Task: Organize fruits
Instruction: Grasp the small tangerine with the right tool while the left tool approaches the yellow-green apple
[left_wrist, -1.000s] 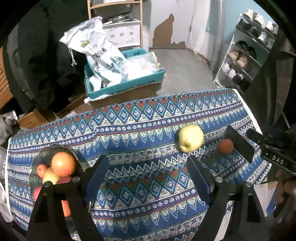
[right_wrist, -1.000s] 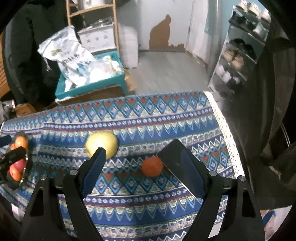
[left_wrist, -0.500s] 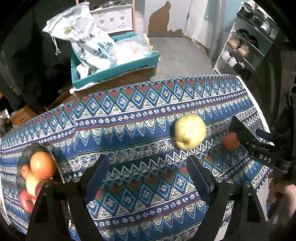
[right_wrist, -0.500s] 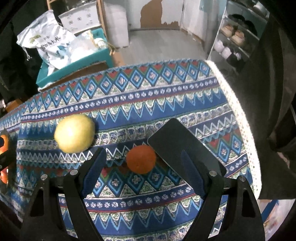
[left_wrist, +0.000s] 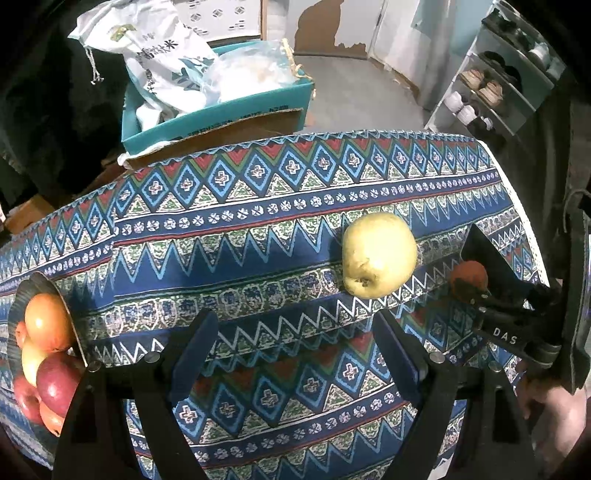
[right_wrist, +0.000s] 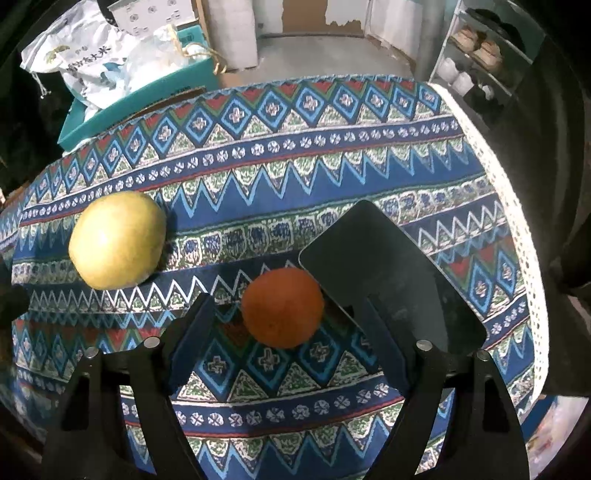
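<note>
A small orange (right_wrist: 282, 306) lies on the patterned tablecloth (right_wrist: 295, 177), against the edge of a flat black slab (right_wrist: 388, 273). My right gripper (right_wrist: 291, 343) points down over it. Its jaws are closing, with the orange between and just beyond the fingertips and a gap on both sides. To the orange's left sits a yellow apple (right_wrist: 118, 240). In the left wrist view the same apple (left_wrist: 378, 254) lies beyond my right fingertip. My left gripper (left_wrist: 295, 350) is open over bare cloth, holding nothing. At far left a dark ridged plate (left_wrist: 37, 284) holds several red and orange fruits (left_wrist: 48, 321).
Behind the table stands a teal box (left_wrist: 221, 103) filled with white bags. A shoe rack (left_wrist: 491, 85) is at the back right. The cloth's white lace edge (right_wrist: 517, 206) marks the table's right side. A hand (left_wrist: 554, 406) holds the right gripper.
Both grippers have sunk toward the cloth. The orange has grown larger and sits lower between the right fingers, which have narrowed a little. The fruit plate has slid to the left edge of the left view.
</note>
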